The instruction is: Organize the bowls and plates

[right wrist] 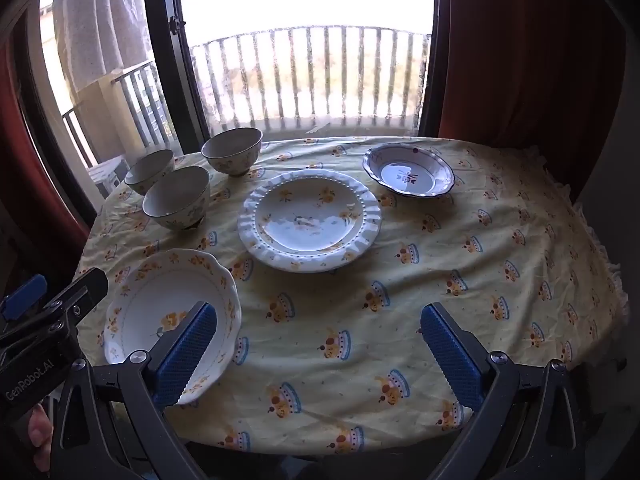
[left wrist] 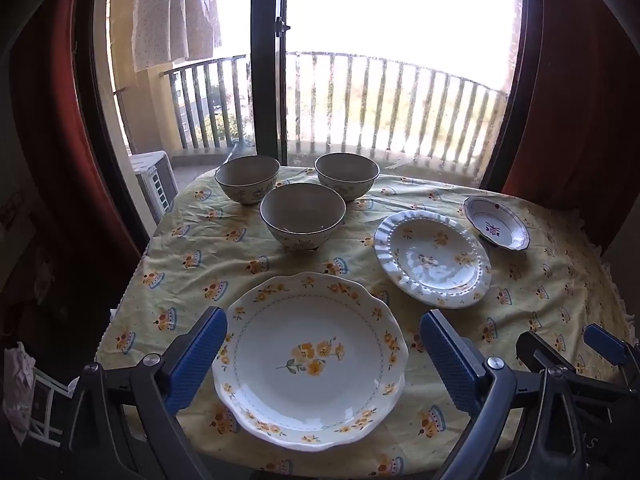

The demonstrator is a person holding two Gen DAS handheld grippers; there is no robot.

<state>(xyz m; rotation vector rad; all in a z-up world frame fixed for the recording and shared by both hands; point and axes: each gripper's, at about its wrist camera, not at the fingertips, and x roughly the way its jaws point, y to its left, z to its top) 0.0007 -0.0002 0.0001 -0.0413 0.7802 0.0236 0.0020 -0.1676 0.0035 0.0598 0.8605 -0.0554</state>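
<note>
Three bowls (left wrist: 303, 216) cluster upright beside three floral plates (left wrist: 310, 360), all lying apart.

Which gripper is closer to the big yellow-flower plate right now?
Left. The left gripper hangs open directly over the yellow-flower plate, which sits between its fingers. The right gripper is off to that plate's right, above bare tablecloth.

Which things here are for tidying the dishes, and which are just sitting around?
For the job: three bowls, big flowered plate, ribbed plate, small blue-rimmed dish.

Just there: tablecloth, curtains, balcony railing.
</note>
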